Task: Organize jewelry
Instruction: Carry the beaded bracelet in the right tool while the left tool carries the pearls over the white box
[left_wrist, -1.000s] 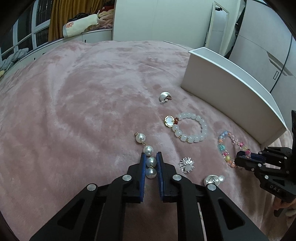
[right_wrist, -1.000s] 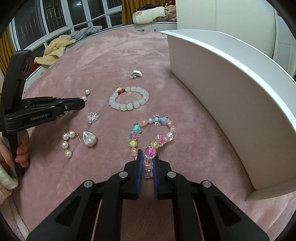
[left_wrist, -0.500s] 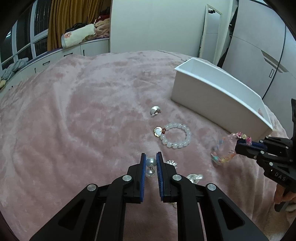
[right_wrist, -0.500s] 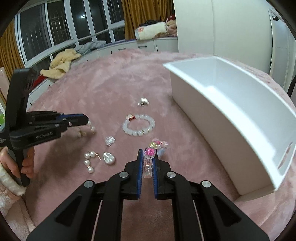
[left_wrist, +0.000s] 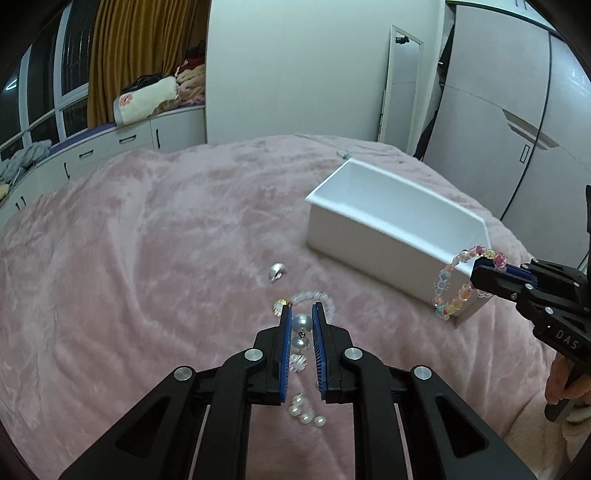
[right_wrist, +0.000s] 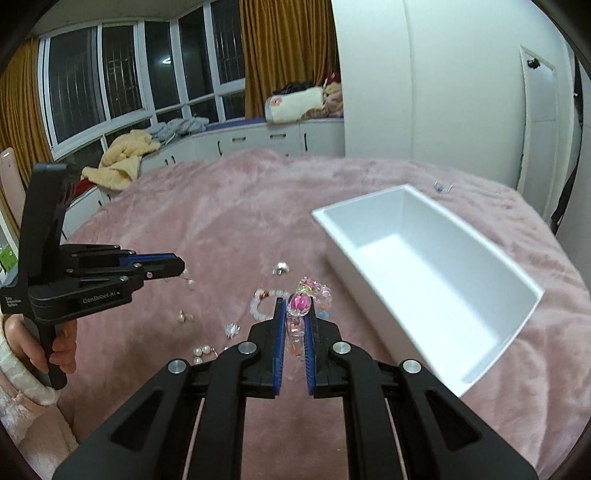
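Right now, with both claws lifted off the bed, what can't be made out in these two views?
- Left wrist view: part of the white bead bracelet sits behind the left claw and the pearl earring it grips.
- Right wrist view: the same pearl earring is motion-blurred under the left claw.
- Right wrist view: most of the colourful bracelet bunches behind the right claw; its loop is unclear.
- Left wrist view: the white box's floor is hidden by its near wall.

left claw (left_wrist: 302, 325): clamped, angled down | right claw (right_wrist: 295, 317): clamped, angled down
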